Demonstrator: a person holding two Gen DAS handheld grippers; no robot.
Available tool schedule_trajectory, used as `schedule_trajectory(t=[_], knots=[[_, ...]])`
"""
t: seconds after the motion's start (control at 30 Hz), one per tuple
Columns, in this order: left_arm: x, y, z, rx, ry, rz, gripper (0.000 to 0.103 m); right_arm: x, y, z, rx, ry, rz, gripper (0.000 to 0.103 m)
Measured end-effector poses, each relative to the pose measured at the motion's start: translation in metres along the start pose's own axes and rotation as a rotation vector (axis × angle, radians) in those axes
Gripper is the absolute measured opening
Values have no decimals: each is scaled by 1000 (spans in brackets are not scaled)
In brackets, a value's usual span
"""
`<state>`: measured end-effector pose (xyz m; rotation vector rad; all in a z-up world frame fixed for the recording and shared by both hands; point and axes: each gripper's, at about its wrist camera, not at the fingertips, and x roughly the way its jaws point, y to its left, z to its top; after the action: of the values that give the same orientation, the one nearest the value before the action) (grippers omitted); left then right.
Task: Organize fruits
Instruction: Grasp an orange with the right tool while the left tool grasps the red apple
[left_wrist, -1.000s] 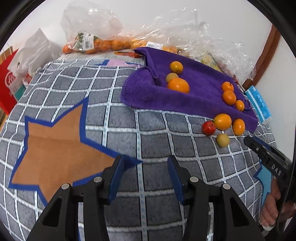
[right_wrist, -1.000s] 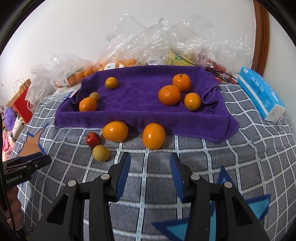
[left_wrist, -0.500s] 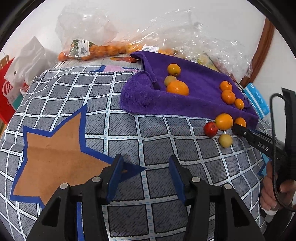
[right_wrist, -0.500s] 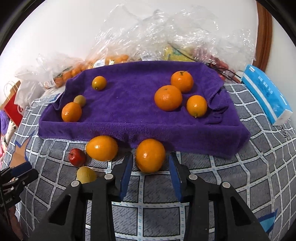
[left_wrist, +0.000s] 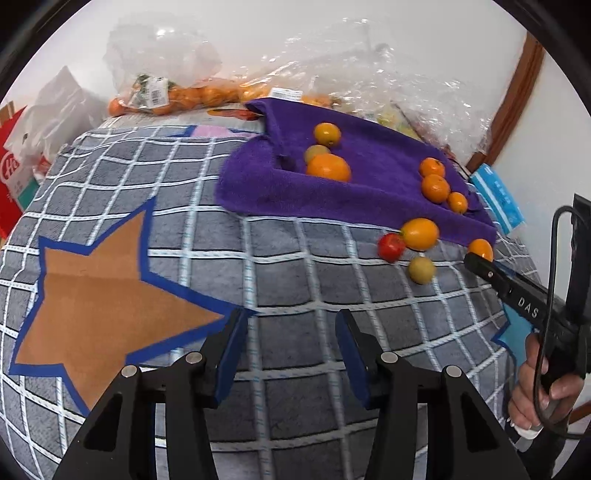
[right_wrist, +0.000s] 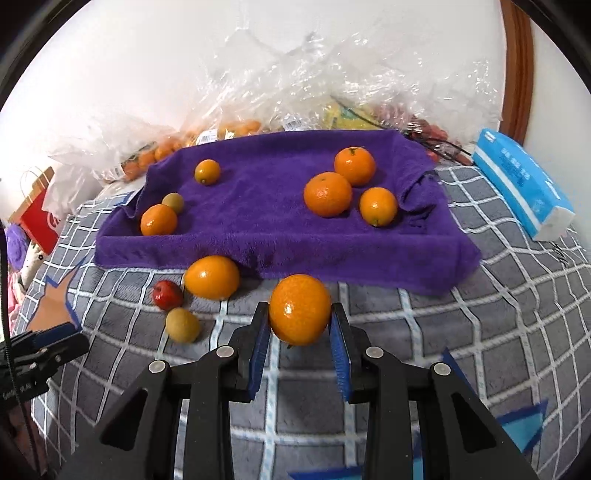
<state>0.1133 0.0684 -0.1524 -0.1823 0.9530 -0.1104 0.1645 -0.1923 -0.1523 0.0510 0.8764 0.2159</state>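
Jaws, right gripper (right_wrist: 298, 334): set around orange (right_wrist: 299, 309) lying just near of purple towel (right_wrist: 258, 221); contact uncertain. Left gripper (left_wrist: 291, 350): jaws wide, empty. Risk: round fruit squirts out under off-centre squeeze, rolling toward red fruit (right_wrist: 167, 294).
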Motion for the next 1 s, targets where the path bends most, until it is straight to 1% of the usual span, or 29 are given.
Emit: schedule_trajectory(t=[0.1,0.17,0.3,0.37,0.43,0.5,0.63,0.8,0.87,1.0], knots=[[-1,-13,0,27,-4,7,47,-7,-6,-8,-2,1,6,32],[1,-20,0,38,-1,6,46,-11,-8,-12,-12,-8,-7,32],[10,-34,5,59,27,-2,43,-22,-14,-23,-50,-35,-53,32],[14,-41,7,70,27,22,43,-25,-18,-28,-59,-40,-86,32],[20,-49,11,89,28,27,39,-26,-23,-32,-56,-47,-122,32],[26,-55,14,95,43,25,38,-26,-31,-34,-26,-35,-97,32],[34,-67,19,127,30,43,34,-28,-39,-34,5,-43,-58,32],[44,-77,25,159,20,39,30,-30,-41,-35,12,-48,-38,32],[47,-81,28,170,17,35,30,-27,-42,-35,15,-35,-43,32],[52,-90,30,202,-1,65,30,-22,-41,-34,10,-15,-31,32]])
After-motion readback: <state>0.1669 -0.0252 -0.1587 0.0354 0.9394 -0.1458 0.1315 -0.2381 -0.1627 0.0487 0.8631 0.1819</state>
